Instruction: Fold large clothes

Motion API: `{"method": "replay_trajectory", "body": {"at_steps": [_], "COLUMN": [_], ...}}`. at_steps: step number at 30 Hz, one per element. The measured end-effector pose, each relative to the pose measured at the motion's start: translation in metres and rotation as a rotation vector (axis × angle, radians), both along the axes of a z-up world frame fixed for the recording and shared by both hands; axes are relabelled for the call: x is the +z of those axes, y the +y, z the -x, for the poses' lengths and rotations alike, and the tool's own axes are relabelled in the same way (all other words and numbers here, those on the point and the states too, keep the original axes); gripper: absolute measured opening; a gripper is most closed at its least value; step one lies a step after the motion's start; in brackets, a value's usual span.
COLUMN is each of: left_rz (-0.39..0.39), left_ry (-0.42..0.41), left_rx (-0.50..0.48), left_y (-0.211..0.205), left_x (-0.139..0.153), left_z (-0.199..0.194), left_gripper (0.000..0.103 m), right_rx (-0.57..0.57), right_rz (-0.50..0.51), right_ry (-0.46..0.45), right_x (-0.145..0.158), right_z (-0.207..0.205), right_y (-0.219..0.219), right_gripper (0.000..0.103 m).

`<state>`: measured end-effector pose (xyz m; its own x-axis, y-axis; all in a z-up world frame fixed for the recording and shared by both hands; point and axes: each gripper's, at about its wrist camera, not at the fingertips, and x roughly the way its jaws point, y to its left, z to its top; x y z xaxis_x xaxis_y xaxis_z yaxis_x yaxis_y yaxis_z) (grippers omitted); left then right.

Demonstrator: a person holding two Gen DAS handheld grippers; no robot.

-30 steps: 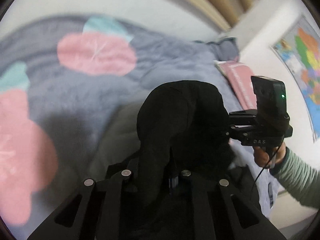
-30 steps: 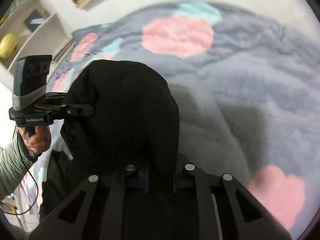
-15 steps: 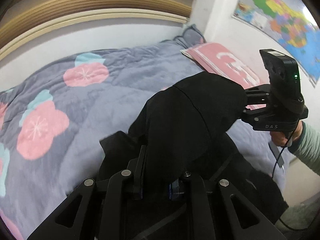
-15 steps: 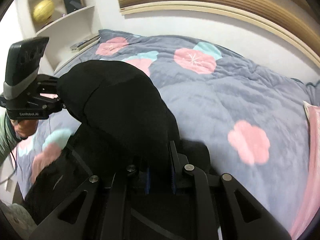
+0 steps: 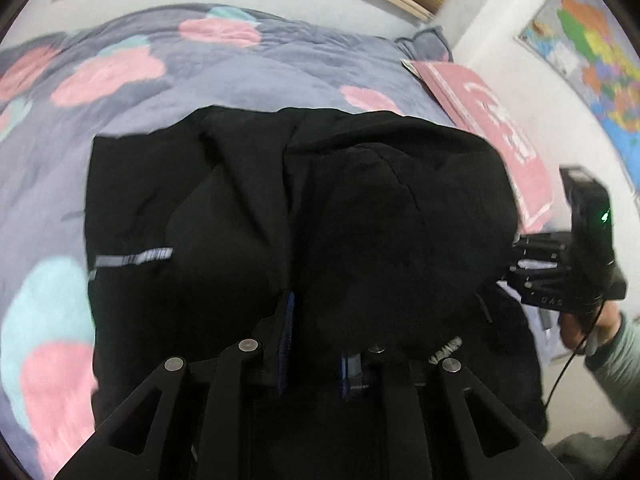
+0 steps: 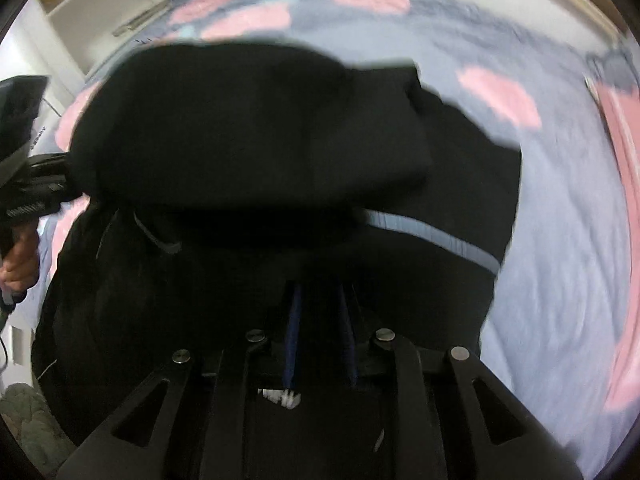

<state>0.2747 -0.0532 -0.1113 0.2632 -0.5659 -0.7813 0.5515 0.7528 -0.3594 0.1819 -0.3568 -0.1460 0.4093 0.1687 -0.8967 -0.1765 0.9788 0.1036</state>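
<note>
At the left of the scene, the large black jacket with a grey reflective stripe lies spread on the bed's grey-blue quilt with pink and teal flowers, its far part flat while its near part is lifted into a hump. The left gripper has its blue-padded fingers clenched on a thick bunch of that black cloth at the near edge. Further right, the right gripper likewise pinches a fold of the jacket between its fingers, the fabric draping over and hiding most of the pads. Seen from the left wrist camera, the right gripper sits at the jacket's right edge, near a pink printed pillow by the wall with a coloured map. The garment looks soft, limp and fairly bulky, probably lined, so it should sag between the two holds and slump wherever unsupported; the smooth shell may be slippery. It is best held at seams, hem or shoulder edges, with several layers caught together and the two holds well apart, so the cloth stays taut enough to lay over in a clean fold.
</note>
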Motion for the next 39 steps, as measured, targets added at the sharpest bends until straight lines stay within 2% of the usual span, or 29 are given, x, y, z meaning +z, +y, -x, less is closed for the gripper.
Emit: {"method": "replay_trajectory", "body": {"at_steps": [2,5,6,7,9,11,12,14,16,18,21,22,23,25,27,29,33,36,39], "left_rz": [0.012,0.026,0.037,0.048,0.075,0.109,0.131,0.143,0.114,0.1,0.132,0.134,0.119,0.048,0.062,0.066,0.074,0.121,0.168], "left_ry": [0.006,-0.003,-0.029,-0.06,-0.136,-0.164,-0.163,-0.135,-0.057,0.054,0.255,0.295,0.31,0.296,0.295,0.279,0.14,0.062,0.014], "left_rx": [0.003,-0.011,-0.014,-0.015,-0.013,-0.017,-0.019,-0.033,-0.043,-0.046,-0.026,-0.007,0.011,0.036,0.062,0.064,0.003,-0.037,-0.046], "left_y": [0.011,0.023,0.028,0.033,0.031,0.022,0.014,-0.002,-0.022,-0.031,-0.027,-0.025,-0.023,-0.025,-0.024,-0.024,-0.017,-0.005,0.003], "left_x": [0.008,0.031,0.044,0.056,0.087,0.105,0.112,0.112,0.088,0.054,-0.007,-0.023,-0.039,-0.065,-0.072,-0.061,-0.008,0.03,0.042], "left_z": [0.007,0.013,0.014,0.018,0.013,0.001,-0.006,-0.021,-0.042,-0.055,-0.063,-0.061,-0.059,-0.05,-0.047,-0.047,-0.026,-0.001,0.016], "left_gripper": [0.025,0.027,0.027,0.027,0.03,0.041,0.043,0.046,0.046,0.045,0.045,0.045,0.037,0.033,0.033,0.033,0.033,0.034,0.034], "right_rx": [-0.035,-0.083,-0.089,-0.09,-0.087,-0.084,-0.082,-0.082,-0.075,-0.084,-0.072,-0.08,-0.098,-0.134,-0.139,-0.121,-0.068,-0.046,-0.039], "right_rz": [-0.025,-0.072,-0.088,-0.116,-0.169,-0.219,-0.244,-0.26,-0.239,-0.179,-0.117,-0.098,-0.122,-0.195,-0.189,-0.166,-0.169,-0.202,-0.201], "right_ry": [-0.008,-0.078,-0.105,-0.14,-0.204,-0.252,-0.254,-0.226,-0.176,-0.062,0.083,0.137,0.173,0.153,0.133,0.109,-0.016,-0.117,-0.159], "right_x": [0.013,0.054,0.068,0.086,0.116,0.14,0.146,0.143,0.122,0.08,0.013,-0.014,-0.037,-0.057,-0.052,-0.04,0.016,0.057,0.068], "right_z": [0.006,0.007,0.006,-0.002,-0.018,-0.043,-0.057,-0.084,-0.104,-0.117,-0.099,-0.095,-0.093,-0.087,-0.088,-0.086,-0.056,-0.033,-0.027], "right_y": [-0.01,-0.024,-0.025,-0.025,-0.019,-0.005,0.004,0.019,0.037,0.045,0.052,0.053,0.049,0.04,0.04,0.044,0.049,0.051,0.055], "right_gripper": [0.031,0.032,0.033,0.038,0.061,0.063,0.063,0.063,0.063,0.06,0.059,0.059,0.059,0.059,0.059,0.059,0.059,0.061,0.061]}}
